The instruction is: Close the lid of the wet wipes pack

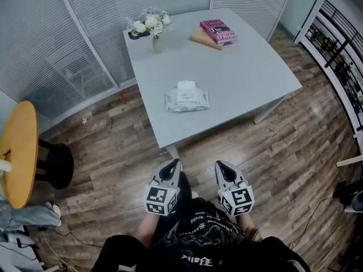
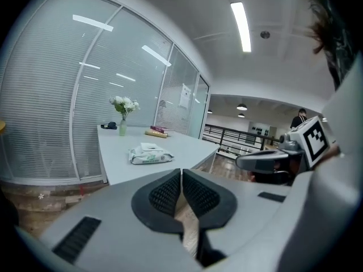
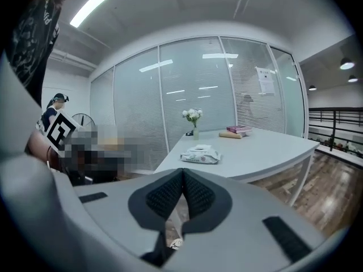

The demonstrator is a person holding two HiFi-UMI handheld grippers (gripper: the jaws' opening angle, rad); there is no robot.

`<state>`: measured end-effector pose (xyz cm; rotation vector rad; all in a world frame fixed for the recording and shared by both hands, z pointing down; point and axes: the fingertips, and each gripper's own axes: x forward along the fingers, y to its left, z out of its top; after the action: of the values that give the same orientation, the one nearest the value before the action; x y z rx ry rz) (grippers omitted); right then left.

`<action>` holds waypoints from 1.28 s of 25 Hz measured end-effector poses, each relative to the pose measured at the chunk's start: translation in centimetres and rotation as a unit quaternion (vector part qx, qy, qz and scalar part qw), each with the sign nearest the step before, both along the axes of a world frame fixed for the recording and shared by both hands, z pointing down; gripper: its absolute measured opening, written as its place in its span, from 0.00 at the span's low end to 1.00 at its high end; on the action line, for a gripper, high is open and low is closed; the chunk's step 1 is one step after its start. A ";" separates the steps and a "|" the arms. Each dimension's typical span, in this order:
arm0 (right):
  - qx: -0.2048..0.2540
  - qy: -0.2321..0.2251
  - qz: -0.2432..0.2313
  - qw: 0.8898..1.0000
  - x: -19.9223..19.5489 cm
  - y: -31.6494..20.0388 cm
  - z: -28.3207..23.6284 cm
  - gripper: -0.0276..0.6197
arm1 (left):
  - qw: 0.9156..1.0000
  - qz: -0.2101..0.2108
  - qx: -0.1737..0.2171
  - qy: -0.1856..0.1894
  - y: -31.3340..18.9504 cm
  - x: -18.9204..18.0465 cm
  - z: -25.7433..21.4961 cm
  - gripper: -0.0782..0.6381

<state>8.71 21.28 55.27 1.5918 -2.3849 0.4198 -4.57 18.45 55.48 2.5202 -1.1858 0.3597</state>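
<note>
The wet wipes pack [image 1: 186, 98] lies on the grey table [image 1: 238, 78], near its front left corner, with its white lid flap standing open. It also shows in the left gripper view [image 2: 150, 154] and in the right gripper view [image 3: 201, 154], well ahead of both pairs of jaws. My left gripper [image 1: 173, 165] and right gripper [image 1: 221, 167] hang side by side over the wooden floor, short of the table's near edge. Both are shut with nothing between the pads: left gripper [image 2: 181, 177], right gripper [image 3: 182, 177].
A vase of white flowers [image 1: 153, 30] and a stack of books [image 1: 215, 33] stand at the table's far side. A round yellow stool [image 1: 17, 152] is at the left. Glass walls with blinds [image 1: 85, 50] close in the back; a railing [image 1: 340, 50] runs along the right.
</note>
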 end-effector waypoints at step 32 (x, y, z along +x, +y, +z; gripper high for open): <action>-0.023 -0.009 0.000 1.000 -1.4 -24.8 -0.1 0.04 | 0.999 0.045 0.006 0.029 -25.9 1.1 -0.7 0.13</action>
<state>7.33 -3.50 55.19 1.5747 -2.3716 0.4880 -3.44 -7.45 54.80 2.5827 -1.0589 0.2996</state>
